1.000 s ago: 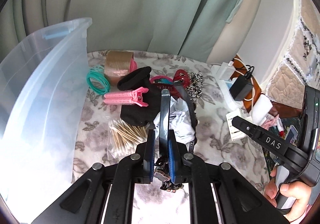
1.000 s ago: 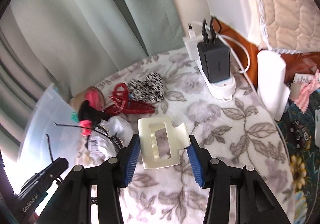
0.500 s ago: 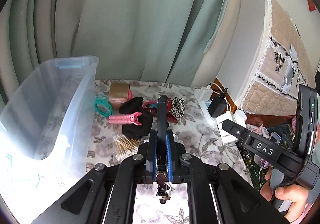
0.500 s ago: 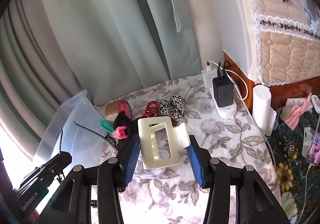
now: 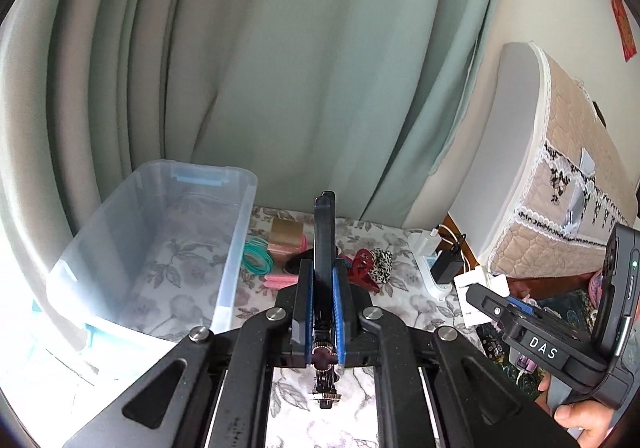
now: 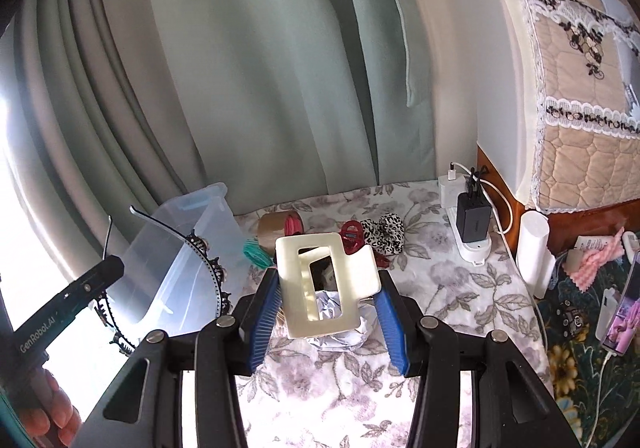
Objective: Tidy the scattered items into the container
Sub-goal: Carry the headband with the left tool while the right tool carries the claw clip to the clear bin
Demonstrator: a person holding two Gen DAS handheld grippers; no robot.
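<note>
Hair clip [image 6: 326,280], cream w/ rectangular cutout, is clamped between the blue pads of the right gripper [image 6: 326,312], held up off the floral tablecloth [image 6: 452,288], above a crumpled white bag [image 6: 340,336]. Left gripper [image 5: 323,284] has its jaws clenched on a black headband [image 5: 323,232]; seen edge-on from the left wrist cam, and from the right wrist cam as a thin black arc w/ beaded edge [image 6: 208,268] in front of the container. Clear plastic bin [image 5: 236,248] w/ blue latch sits at the table's left side by the green curtain [image 5: 280,68]; nothing visible inside except the tablecloth pattern through the bottom. Scattered on the cloth just right of the bin: teal hair ties [image 5: 258,258], brown tape roll [image 5: 286,236], pink clip [image 5: 280,280], red claw clip [image 5: 362,268], leopard scrunchie [image 5: 382,260]. Black charger [image 6: 474,216] is plugged into a white power strip [image 6: 474,248] near the far right edge, white cylinder [image 6: 534,252] beside it.
</note>
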